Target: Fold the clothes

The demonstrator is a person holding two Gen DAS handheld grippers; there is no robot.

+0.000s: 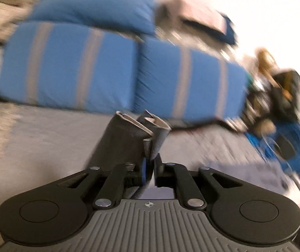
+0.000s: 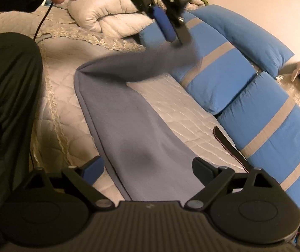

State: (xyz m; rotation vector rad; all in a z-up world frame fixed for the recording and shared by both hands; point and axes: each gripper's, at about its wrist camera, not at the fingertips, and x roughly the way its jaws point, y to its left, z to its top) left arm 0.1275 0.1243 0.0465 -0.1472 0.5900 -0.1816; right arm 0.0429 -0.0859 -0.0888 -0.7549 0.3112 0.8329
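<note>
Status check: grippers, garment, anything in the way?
Left gripper shut on grey garment, corner lifted. Right gripper open above it. Black strap beside garment.

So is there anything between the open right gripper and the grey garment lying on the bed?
Nothing visible. The right gripper hangs open directly over the grey garment with only air between. The left gripper holds up the garment's far end, clear of that path.

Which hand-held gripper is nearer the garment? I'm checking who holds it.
Left. The left hand-held gripper is clamped on the garment; the right hand-held gripper hovers open above it.
</note>
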